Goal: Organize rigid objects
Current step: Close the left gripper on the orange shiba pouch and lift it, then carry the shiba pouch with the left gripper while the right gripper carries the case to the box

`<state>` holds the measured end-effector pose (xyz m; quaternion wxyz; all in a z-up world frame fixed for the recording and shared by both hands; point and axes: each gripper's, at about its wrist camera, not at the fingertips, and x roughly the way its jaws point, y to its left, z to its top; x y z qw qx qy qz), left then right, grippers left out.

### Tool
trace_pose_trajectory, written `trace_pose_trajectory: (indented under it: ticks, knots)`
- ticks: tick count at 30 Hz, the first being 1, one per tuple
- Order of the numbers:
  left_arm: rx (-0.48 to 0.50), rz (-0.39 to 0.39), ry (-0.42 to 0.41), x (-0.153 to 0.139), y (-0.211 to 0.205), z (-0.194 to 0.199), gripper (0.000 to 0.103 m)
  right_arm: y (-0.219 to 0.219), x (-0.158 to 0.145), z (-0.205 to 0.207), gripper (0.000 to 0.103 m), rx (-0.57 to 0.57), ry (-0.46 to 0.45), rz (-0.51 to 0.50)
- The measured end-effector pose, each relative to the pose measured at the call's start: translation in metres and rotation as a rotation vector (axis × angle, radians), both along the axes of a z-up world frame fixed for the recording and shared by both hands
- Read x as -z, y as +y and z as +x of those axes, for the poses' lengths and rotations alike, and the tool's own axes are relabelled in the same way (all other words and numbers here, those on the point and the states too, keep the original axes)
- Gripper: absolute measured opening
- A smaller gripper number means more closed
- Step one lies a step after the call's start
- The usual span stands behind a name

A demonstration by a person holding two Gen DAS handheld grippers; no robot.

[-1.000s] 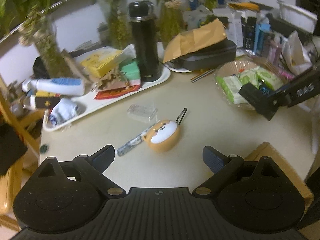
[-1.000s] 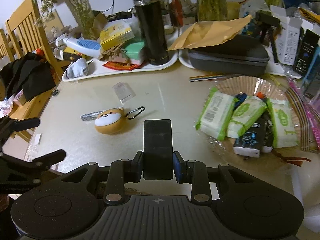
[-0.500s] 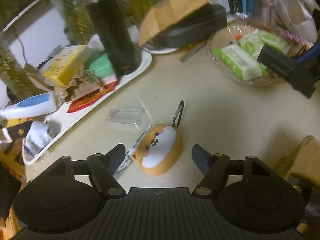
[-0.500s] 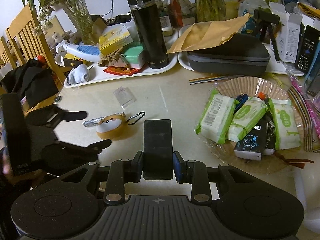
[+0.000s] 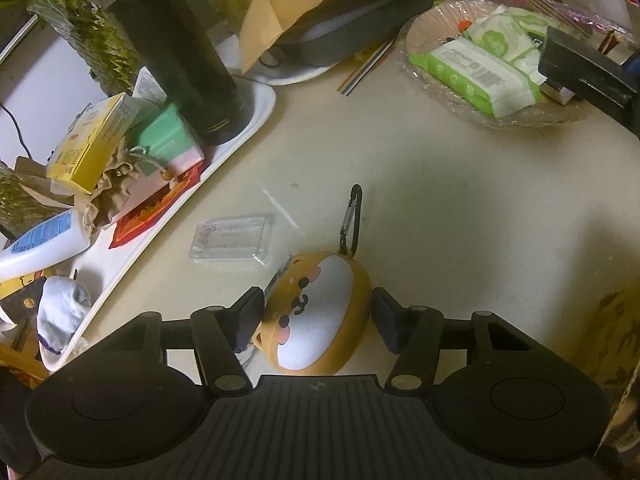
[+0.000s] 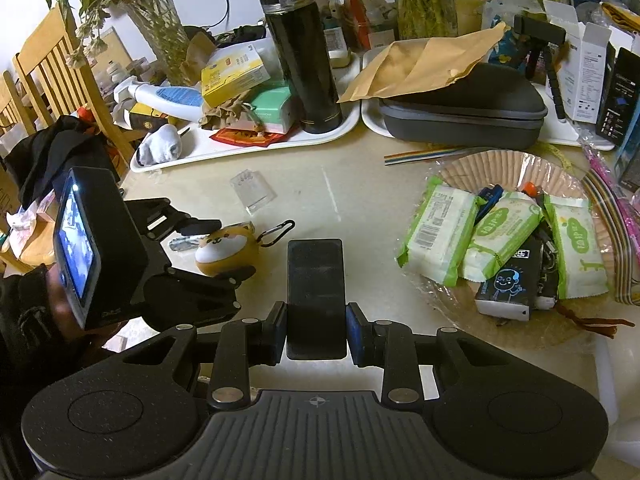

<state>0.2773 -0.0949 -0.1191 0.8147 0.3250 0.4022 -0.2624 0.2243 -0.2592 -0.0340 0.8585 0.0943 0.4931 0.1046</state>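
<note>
An orange dog-faced case point(image 5: 316, 312) with a carabiner clip point(image 5: 350, 220) lies on the beige table. My left gripper point(image 5: 316, 308) points down over it, jaws closing, with the case between the pads. The pads stand right at its sides and I see no firm press. In the right wrist view the same case point(image 6: 224, 246) sits between the left fingers point(image 6: 200, 225). My right gripper point(image 6: 316, 322) is shut on a flat black slab point(image 6: 316, 292), held above the table near its front edge.
A clear plastic box point(image 5: 230, 236) and a foil-wrapped stick point(image 5: 276, 276) lie beside the case. A white tray point(image 5: 256, 120) carries a black flask point(image 5: 180, 48) and boxes. A shallow basket point(image 6: 500, 168) holds wipe packs. A grey zip case point(image 6: 464, 108) sits behind.
My left gripper came down and forward over the dog-faced case and its jaws narrowed around it. The right gripper kept still with the black slab.
</note>
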Motion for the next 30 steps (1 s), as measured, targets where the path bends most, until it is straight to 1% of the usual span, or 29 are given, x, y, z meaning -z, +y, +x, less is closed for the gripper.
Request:
trace_pose_trajectory:
  ticks: [6,14,19,23,30]
  knots:
    - [-0.021,-0.038,0.024,-0.003,0.003,0.000,0.057,0.002,0.000,0.000,0.034,-0.004,-0.001,-0.003]
    - [-0.027,-0.091,-0.003,-0.022,0.010,-0.011,0.056,0.003,-0.001,-0.002,0.034,-0.003,-0.005,-0.022]
    - [-0.049,-0.136,-0.041,-0.042,0.019,-0.020,0.056,0.004,0.001,-0.002,0.034,-0.007,0.001,-0.026]
    - [-0.051,-0.213,-0.076,-0.064,0.029,-0.030,0.056,0.005,0.002,-0.003,0.034,-0.010,0.003,-0.029]
    - [-0.050,-0.268,-0.121,-0.095,0.033,-0.051,0.056,0.007,0.001,-0.004,0.034,-0.009,-0.001,-0.028]
